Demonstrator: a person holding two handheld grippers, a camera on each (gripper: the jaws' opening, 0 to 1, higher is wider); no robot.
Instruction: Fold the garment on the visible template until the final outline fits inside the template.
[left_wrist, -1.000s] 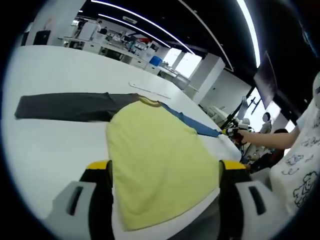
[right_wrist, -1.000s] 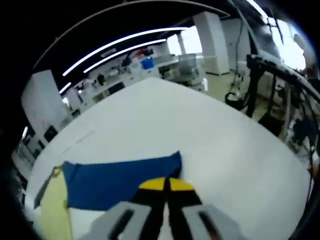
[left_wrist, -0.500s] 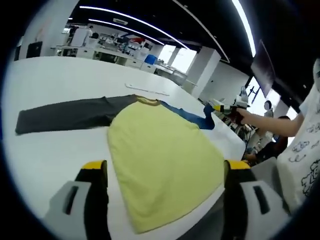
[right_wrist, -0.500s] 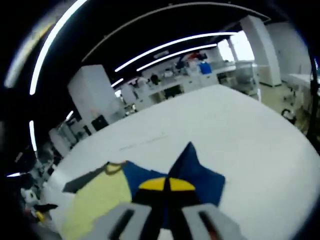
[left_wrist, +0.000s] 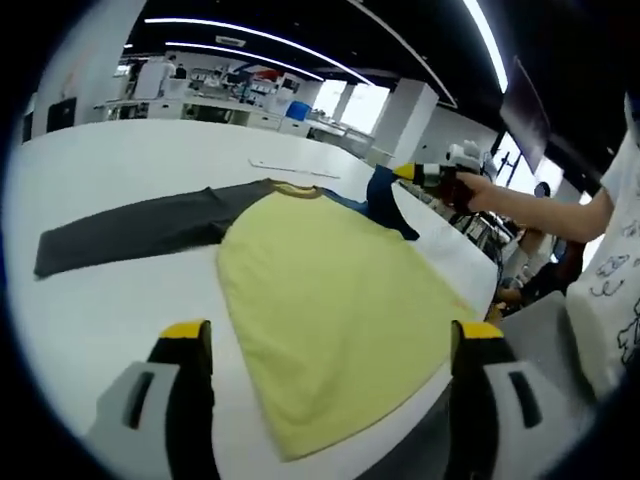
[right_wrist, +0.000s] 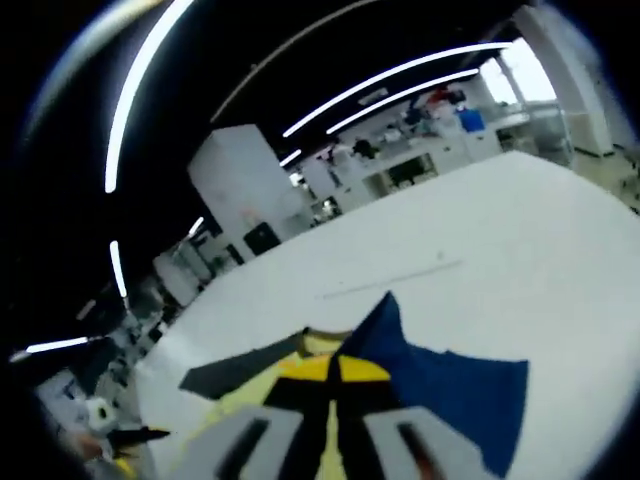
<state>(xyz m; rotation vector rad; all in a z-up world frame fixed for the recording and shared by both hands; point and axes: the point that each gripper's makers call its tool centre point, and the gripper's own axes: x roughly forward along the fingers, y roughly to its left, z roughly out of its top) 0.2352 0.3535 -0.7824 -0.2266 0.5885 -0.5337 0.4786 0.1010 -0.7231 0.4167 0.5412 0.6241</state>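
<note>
Left gripper view: a yellow raglan shirt (left_wrist: 330, 320) lies flat on the white bench (left_wrist: 100, 290), grey sleeve (left_wrist: 130, 228) stretched out; the left gripper (left_wrist: 330, 345) hangs with jaws wide, empty.
Right gripper view: the right gripper (right_wrist: 335, 372) has jaws pinched on the blue sleeve (right_wrist: 450, 385), lifted above the shirt.
Risk: a thin pinch could slip, dropping the sleeve crooked.

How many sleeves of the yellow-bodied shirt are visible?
2: the dark grey sleeve lies flat on the white table; the blue sleeve is lifted, pinched by the right gripper.
</note>
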